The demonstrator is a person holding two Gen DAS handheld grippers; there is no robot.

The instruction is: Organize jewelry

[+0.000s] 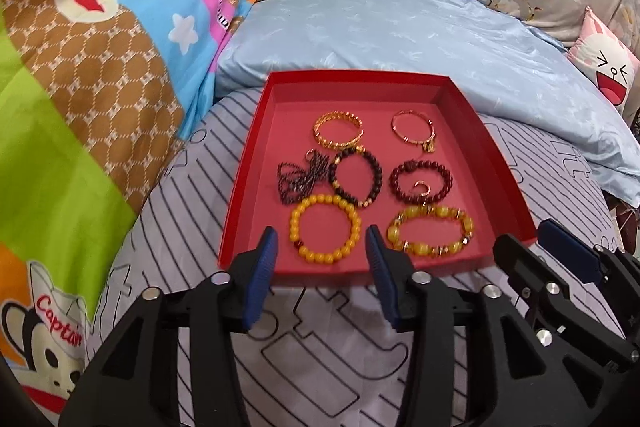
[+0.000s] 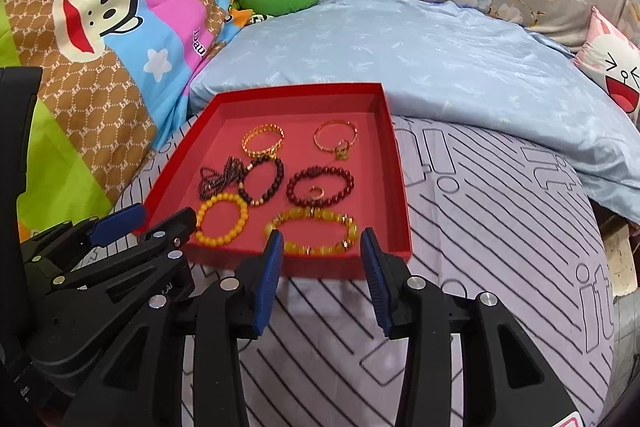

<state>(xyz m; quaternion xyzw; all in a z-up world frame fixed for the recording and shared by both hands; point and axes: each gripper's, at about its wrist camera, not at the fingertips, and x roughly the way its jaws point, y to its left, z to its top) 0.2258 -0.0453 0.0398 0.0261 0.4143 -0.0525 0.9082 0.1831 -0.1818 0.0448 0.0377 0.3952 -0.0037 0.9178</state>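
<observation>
Left hand-held gripper (image 1: 322,251) spread wide, right view — grey floor (image 2: 624,331)

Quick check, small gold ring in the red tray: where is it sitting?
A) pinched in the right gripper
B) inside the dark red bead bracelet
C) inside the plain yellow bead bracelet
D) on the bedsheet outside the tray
B: the small gold ring lies within the loop of the dark red bead bracelet on the red tray floor; both grippers are open and hold nothing.

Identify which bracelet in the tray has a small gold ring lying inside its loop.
The dark red beaded bracelet, middle row on the right of the red tray; a small gold ring lies inside its loop, unlike the others.
</observation>
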